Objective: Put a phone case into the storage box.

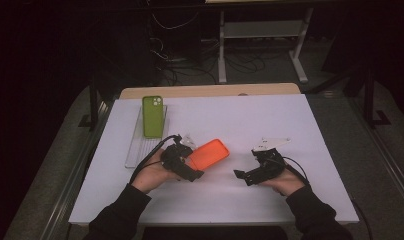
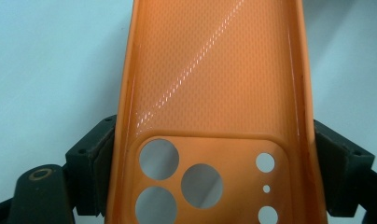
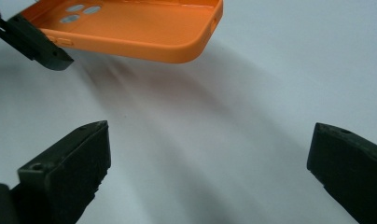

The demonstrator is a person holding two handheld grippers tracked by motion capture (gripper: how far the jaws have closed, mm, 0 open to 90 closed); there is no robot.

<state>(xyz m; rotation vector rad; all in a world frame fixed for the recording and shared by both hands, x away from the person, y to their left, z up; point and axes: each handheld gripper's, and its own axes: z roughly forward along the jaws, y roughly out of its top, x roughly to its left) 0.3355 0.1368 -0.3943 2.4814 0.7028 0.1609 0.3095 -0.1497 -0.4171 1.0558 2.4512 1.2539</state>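
Nearest, two dark sleeves at the table's (image 1: pixel 270 210) front edge, one hand on each claw. Right gripper (image 1: pixel 241 174) low over the white top, jaws wide apart, nothing between them. Left gripper (image 1: pixel 192 167) clamped tight on the camera-hole end of the orange phone case (image 1: pixel 209 154), one jaw on each long side, case lifted off the table, hollow side up. Farther back on the left, green phone case (image 1: pixel 153 116) lying on a clear tray (image 1: pixel 136 150).
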